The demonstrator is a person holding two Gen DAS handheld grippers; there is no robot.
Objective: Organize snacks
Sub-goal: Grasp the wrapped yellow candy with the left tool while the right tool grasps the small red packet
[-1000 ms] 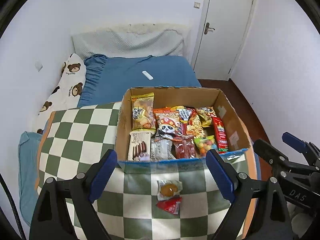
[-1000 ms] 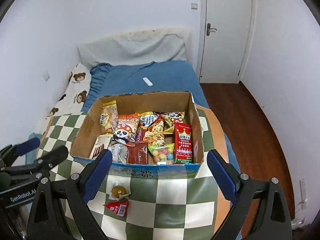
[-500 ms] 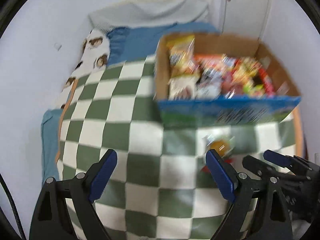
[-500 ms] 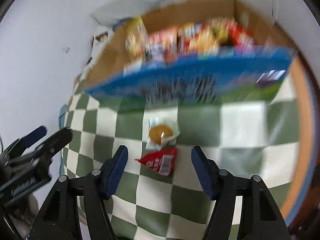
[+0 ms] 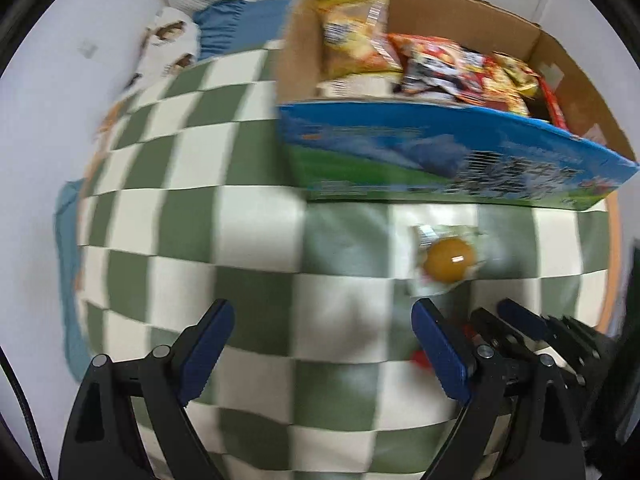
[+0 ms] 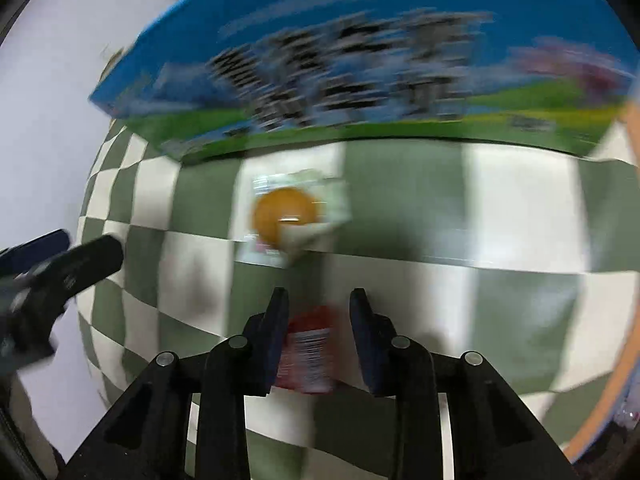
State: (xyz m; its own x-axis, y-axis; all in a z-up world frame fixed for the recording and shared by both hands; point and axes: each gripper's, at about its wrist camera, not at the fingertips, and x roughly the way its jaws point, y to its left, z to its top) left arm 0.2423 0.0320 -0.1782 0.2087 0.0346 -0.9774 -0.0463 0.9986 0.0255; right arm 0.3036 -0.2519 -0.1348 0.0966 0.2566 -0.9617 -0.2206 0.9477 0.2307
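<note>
Left tool [image 5: 320,344] low, jaws spread wide. Right tool [image 6: 318,320] low, jaws narrowed, gap remaining between them.

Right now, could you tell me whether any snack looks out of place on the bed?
Yes: two snacks lie loose on the checked blanket in front of the snack box, not inside it: a clear-wrapped orange snack and a red packet, which sits between the right gripper fingers.
</note>
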